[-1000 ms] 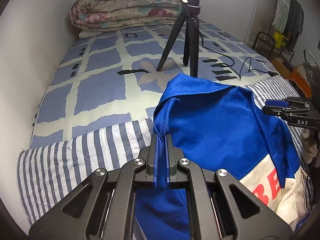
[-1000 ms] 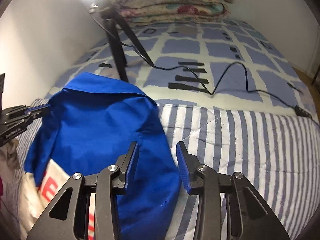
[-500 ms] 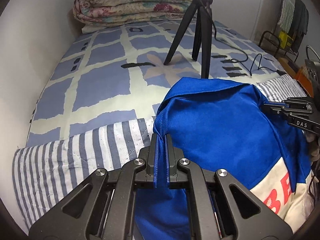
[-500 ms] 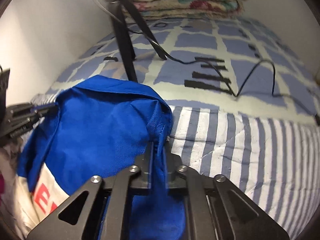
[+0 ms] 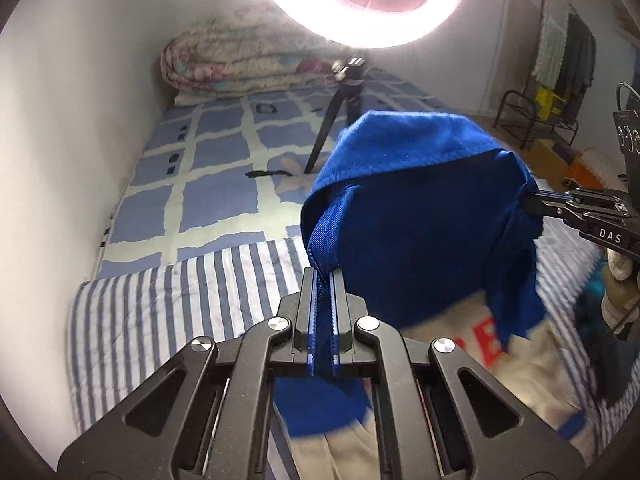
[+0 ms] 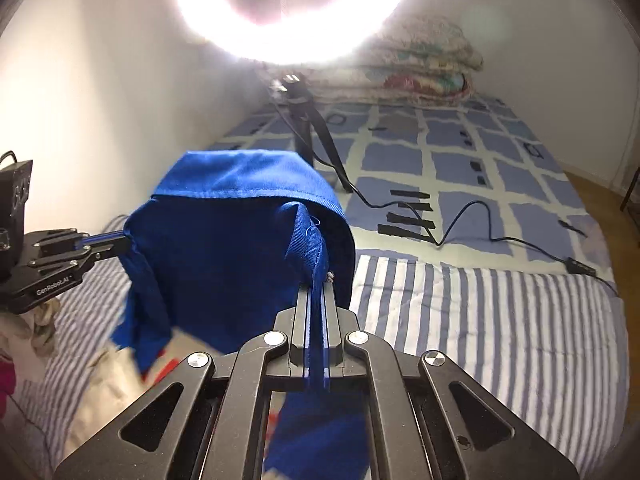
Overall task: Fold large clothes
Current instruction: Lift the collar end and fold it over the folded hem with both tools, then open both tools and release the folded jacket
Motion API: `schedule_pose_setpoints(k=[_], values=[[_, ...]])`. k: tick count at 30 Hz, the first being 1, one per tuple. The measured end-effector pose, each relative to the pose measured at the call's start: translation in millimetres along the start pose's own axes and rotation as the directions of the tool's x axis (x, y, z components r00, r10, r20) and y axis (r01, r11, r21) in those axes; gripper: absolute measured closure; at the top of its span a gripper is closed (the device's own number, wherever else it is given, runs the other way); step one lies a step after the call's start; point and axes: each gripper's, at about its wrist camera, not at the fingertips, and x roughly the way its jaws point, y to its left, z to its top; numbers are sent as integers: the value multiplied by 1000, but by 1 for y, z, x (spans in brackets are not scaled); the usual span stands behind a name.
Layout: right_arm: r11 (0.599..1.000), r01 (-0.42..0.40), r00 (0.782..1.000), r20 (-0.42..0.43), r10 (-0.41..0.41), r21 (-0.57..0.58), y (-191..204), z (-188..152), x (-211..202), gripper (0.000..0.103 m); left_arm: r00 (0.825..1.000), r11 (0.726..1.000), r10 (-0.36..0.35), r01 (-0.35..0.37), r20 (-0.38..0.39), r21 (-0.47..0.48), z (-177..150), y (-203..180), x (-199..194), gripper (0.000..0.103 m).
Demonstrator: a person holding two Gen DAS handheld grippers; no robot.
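Two grippers, one garment. Left gripper [image 5: 323, 280], at lower centre of its own view, clamped tight on a ribbed blue edge of the jacket [image 5: 420, 216], fabric pinched between the closed fingers. Right gripper [image 6: 316, 286], likewise at lower centre of its view, closed on another blue hem with a loose thread beside it. Each gripper also seen from the other camera: right gripper [image 5: 538, 200] at the right edge, left gripper [image 6: 120, 240] at the left edge, both nipping the cloth at opposite corners.

Jacket lifted, spread between the two grips, filling the centre of both frames; blue upper part draped, cream lower part with red lettering [image 5: 486, 346] hanging toward the bottom, blurred and only partly legible.

One striped quilt [image 6: 480, 320] across the lower part of the frame, over one blue-checked bedsheet [image 5: 208, 184]. One folded floral duvet [image 5: 240, 64] at the upper middle against the wall. One tripod [image 6: 308, 128] behind the jacket, its legs partly hidden by blue cloth in the left view, topped by one ring light [image 6: 296, 4] glaring at the top of the frame and washing out nearby detail. One black cable [image 6: 480, 216] trailing right, near several black tape strips [image 6: 408, 216]. Clothes rack [image 5: 568, 60] at upper right, dim and hard to make out.
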Motion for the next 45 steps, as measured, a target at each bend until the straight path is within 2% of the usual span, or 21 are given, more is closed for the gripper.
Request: schedule_pose_setpoints(k=[6, 9, 16, 21, 26, 32, 35, 38, 41, 45], values=[[999, -41, 996, 73, 40, 7, 29, -13, -87, 102, 998, 999, -35, 35, 52, -6, -24, -19, -74, 100], [998, -57, 995, 83, 58, -10, 46, -27, -121, 102, 997, 999, -42, 42, 65, 5, -44, -32, -110, 100], [995, -80, 993, 84, 85, -59, 78, -85, -189, 102, 992, 998, -65, 62, 106, 25, -93, -62, -178, 100], [993, -74, 994, 68, 80, -92, 96, -138, -223, 102, 991, 994, -81, 73, 110, 77, -144, -90, -213, 101], [992, -84, 996, 10, 85, -99, 107, -203, -239, 102, 995, 991, -79, 72, 66, 111, -203, -110, -228, 101], [992, -71, 995, -74, 63, -106, 113, -256, -249, 102, 994, 988, -54, 67, -96, 137, -272, -110, -229, 101], [992, -68, 995, -78, 60, -107, 111, -269, -273, 101, 993, 992, -61, 72, -105, 103, -287, -101, -245, 101], [994, -64, 998, -29, 61, -93, 109, -273, -311, 100, 995, 997, -69, 71, -70, 32, -291, -87, -278, 101], [994, -83, 996, 34, 86, -70, 110, -271, -349, 100, 996, 996, -84, 83, -18, -24, -283, -79, -312, 101], [993, -105, 988, 110, 110, -54, 117, -265, -398, 96, 994, 994, -106, 108, 40, -36, -266, -83, -363, 100]])
